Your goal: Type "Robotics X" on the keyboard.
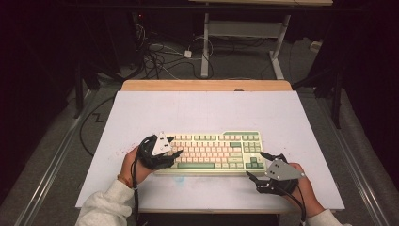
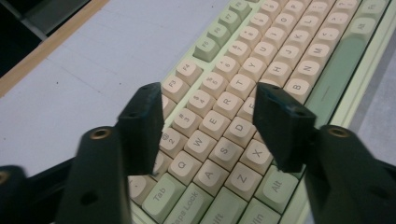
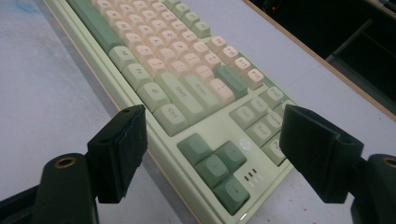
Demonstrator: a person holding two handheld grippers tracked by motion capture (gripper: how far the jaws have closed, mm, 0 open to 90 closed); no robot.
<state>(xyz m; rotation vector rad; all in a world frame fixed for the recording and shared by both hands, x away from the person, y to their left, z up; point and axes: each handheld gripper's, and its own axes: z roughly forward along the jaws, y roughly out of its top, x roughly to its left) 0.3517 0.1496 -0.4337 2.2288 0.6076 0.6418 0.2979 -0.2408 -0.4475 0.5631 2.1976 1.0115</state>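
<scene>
A cream and green keyboard lies on the white table top, close to the front edge. My left gripper is at its left end, open. In the left gripper view its jaws stand apart just above the letter keys of the keyboard, with nothing between them. My right gripper is at the keyboard's front right corner, also open. In the right gripper view its jaws stand wide on either side of the arrow keys' corner of the keyboard, and I cannot tell whether they touch it.
The table's wooden rim runs along the back. Beyond it, cables lie on the floor by the white legs of another desk. The white top stretches bare behind the keyboard. A person's sleeves enter from the bottom.
</scene>
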